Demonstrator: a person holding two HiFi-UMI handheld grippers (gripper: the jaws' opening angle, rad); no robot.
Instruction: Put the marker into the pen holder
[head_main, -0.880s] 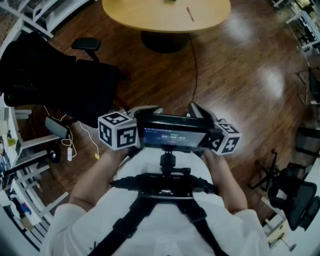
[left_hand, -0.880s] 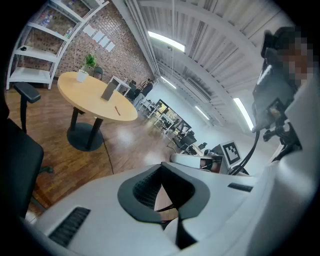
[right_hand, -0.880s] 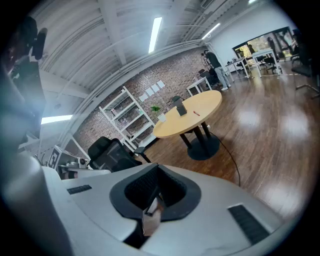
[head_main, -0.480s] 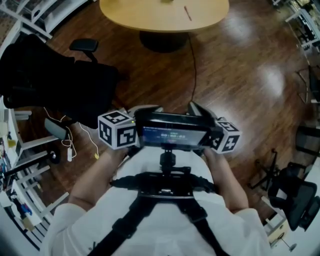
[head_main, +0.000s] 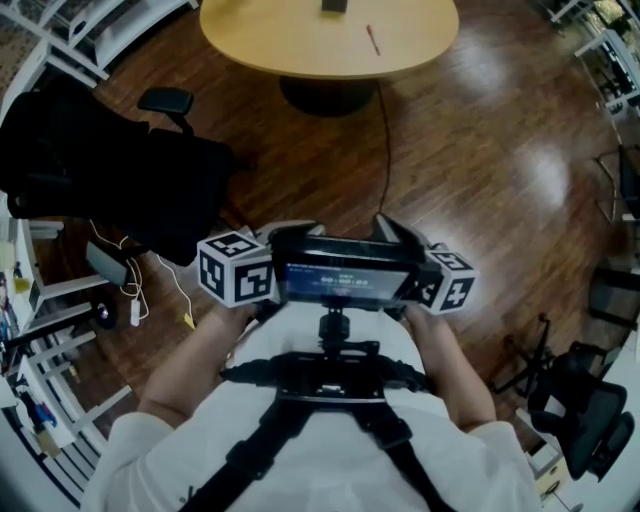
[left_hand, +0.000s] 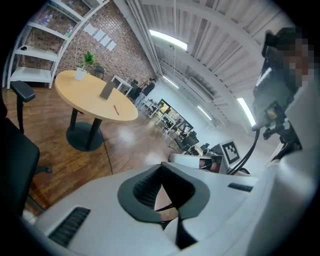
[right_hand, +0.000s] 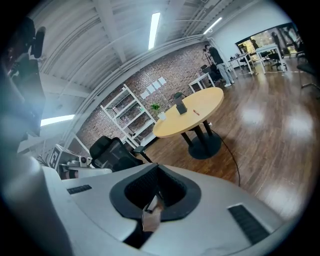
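Observation:
A red marker (head_main: 372, 40) lies on the round wooden table (head_main: 300, 45) far ahead, with the dark pen holder (head_main: 334, 5) standing behind it at the picture's top edge. I hold both grippers close to my chest, well short of the table. The left gripper (head_main: 290, 228) and right gripper (head_main: 395, 228) point forward side by side, both shut and empty. The left gripper view shows its jaws (left_hand: 162, 192) closed, the marker (left_hand: 116, 109) and holder (left_hand: 107, 90) distant. The right gripper view shows its jaws (right_hand: 155, 192) closed, the marker (right_hand: 196, 112) beside the holder (right_hand: 181, 107).
A black office chair (head_main: 110, 160) stands at the left between me and the table. A cable (head_main: 385, 140) runs across the wooden floor from the table's base. White shelving (head_main: 40, 330) lines the left wall. A small potted plant (left_hand: 82, 67) sits on the table. A screen (head_main: 345, 272) is mounted at my chest.
The head view has shifted a little so more of the table shows and the pen holder has come into view. Both grippers stay together at my chest.

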